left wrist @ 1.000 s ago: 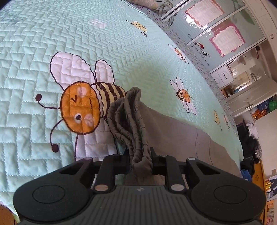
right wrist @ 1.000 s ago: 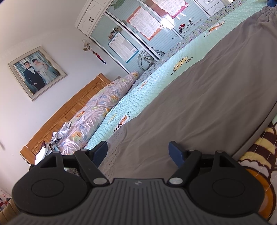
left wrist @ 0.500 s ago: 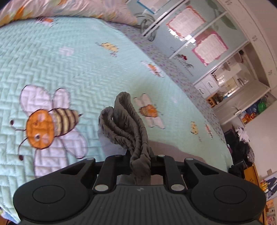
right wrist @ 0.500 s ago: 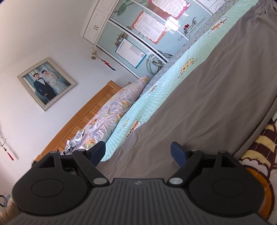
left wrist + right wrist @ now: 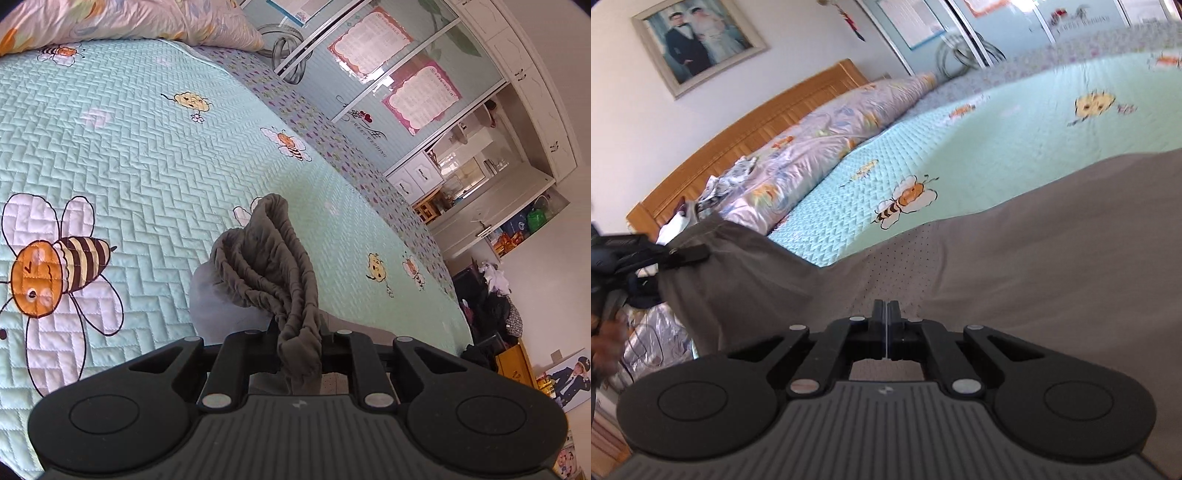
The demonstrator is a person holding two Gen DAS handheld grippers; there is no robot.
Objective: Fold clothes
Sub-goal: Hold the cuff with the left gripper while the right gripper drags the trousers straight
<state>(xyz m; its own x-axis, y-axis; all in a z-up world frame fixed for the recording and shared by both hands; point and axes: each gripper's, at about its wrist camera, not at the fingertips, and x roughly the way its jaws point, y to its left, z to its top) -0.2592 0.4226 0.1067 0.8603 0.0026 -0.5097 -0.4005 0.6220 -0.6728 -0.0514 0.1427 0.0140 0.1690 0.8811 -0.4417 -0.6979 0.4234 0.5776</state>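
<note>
Left claw [image 5: 300,334] pinches the bunched elastic waistband [image 5: 273,258] of grey trousers [image 5: 1052,240], lifted clear of the bed. Right claw [image 5: 887,325] has its jaws pressed together over the grey cloth; whether a fold is caught between the pads cannot be made out, since the tips sit right against the fabric.

Beyond the claws the trousers lie across the bee-print quilt [image 5: 129,147], one end raised, the rest spread flat. Judgement: folding is at an early stage. The waist is gathered, but no finished crease shows, and the length has yet to be doubled over.

Far side: rolled duvet [image 5: 820,133] and wooden headboard [image 5: 757,122]. The trouser hems are cut off from both views. The right view is blurred.
</note>
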